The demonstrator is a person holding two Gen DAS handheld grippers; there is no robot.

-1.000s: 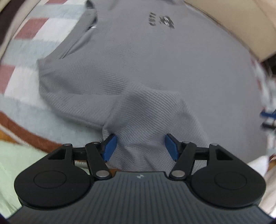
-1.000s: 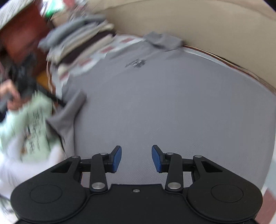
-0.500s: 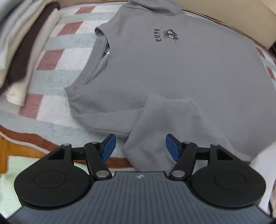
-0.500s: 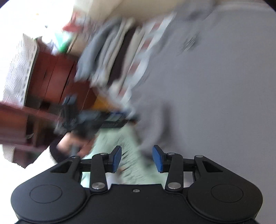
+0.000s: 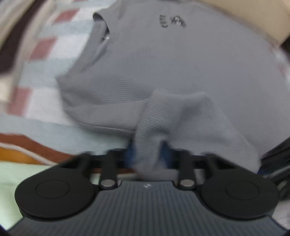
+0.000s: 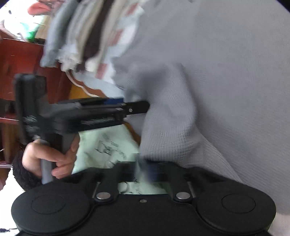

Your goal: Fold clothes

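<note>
A grey waffle-knit sweatshirt (image 5: 163,69) with a small dark print (image 5: 172,21) lies spread on a checked blanket (image 5: 45,59). Its near sleeve is folded over the body. My left gripper (image 5: 147,156) is shut on the sleeve's end (image 5: 148,141). It also shows in the right wrist view (image 6: 126,107), gripping the cloth from the left. My right gripper (image 6: 143,168) is shut on the sweatshirt's near edge (image 6: 163,138). Both views are blurred.
A stack of folded clothes (image 6: 78,36) lies at the blanket's far left. A pale green printed cloth (image 6: 107,145) lies under the grippers by the edge. A reddish wooden cabinet (image 6: 21,61) stands to the left. A beige wall (image 5: 253,14) runs behind.
Both grippers were open and are now shut on the sweatshirt. The left closed on the sleeve end. The right swung left to the near edge beside the left gripper.
</note>
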